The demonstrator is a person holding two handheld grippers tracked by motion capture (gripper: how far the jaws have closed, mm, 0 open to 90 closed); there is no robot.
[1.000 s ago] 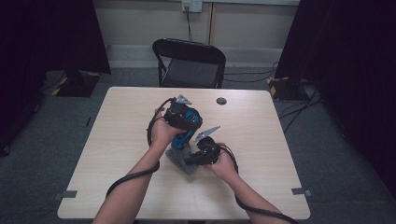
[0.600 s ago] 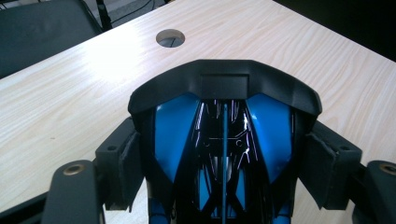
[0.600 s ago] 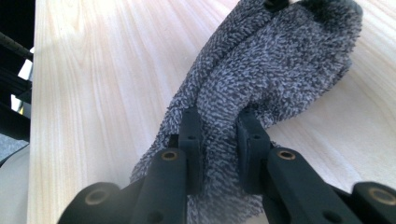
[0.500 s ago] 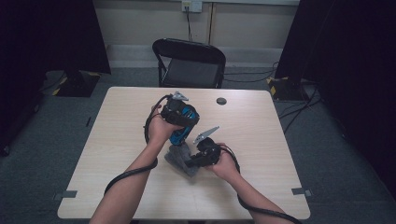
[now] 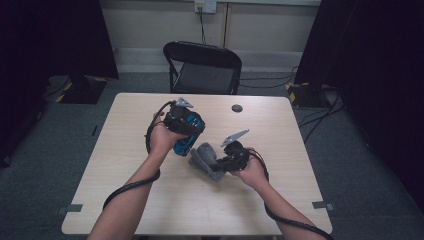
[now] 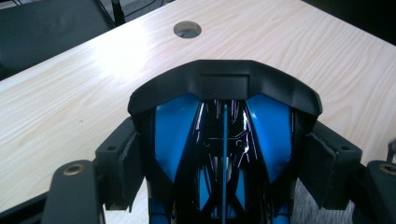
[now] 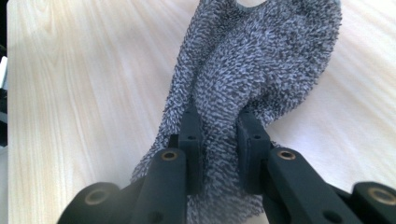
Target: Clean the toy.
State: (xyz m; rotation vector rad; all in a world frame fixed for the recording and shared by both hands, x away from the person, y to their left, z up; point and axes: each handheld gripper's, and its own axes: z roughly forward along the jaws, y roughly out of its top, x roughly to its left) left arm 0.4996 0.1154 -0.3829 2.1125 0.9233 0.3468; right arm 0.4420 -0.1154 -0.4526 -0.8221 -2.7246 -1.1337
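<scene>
Room: dark curtains left and right, pale wall at the back, grey carpet, black folding chair (image 5: pixel 202 67) behind the table.
Table: light wood top (image 5: pixel 125 165), round cable hole (image 5: pixel 237 108) near the far edge; same hole in the left gripper view (image 6: pixel 187 29).
Left gripper: (image 5: pixel 186 131) held above the table middle, jaws spread wide around a blue and black object, pads against its two sides.
Blue object: (image 5: pixel 186 141) shiny blue panels with a black frame and a black curved cap on top (image 6: pixel 224 140); what it is, cannot tell. Lifted off the table, just beside the cloth on its left in the high view.
Right gripper: (image 5: pixel 227 160) low over the table, right of the blue object, jaws nearly closed and pinching a fold of the cloth.
Cloth: (image 5: pixel 206 159) grey, fuzzy, bunched; right gripper view shows it clamped between the two pads and rising past them (image 7: pixel 261 65), lower edge hanging toward the table.
Cloth vs blue object: edges look touching in the high view, cannot confirm.
Hands: left hand (image 5: pixel 162 140) and right hand (image 5: pixel 252 172) each grip a tool, forearms in from the near edge.
Cables: black cable (image 5: pixel 127 187) trails from the left tool along the forearm; another runs off the near right edge (image 5: pixel 290 225).
</scene>
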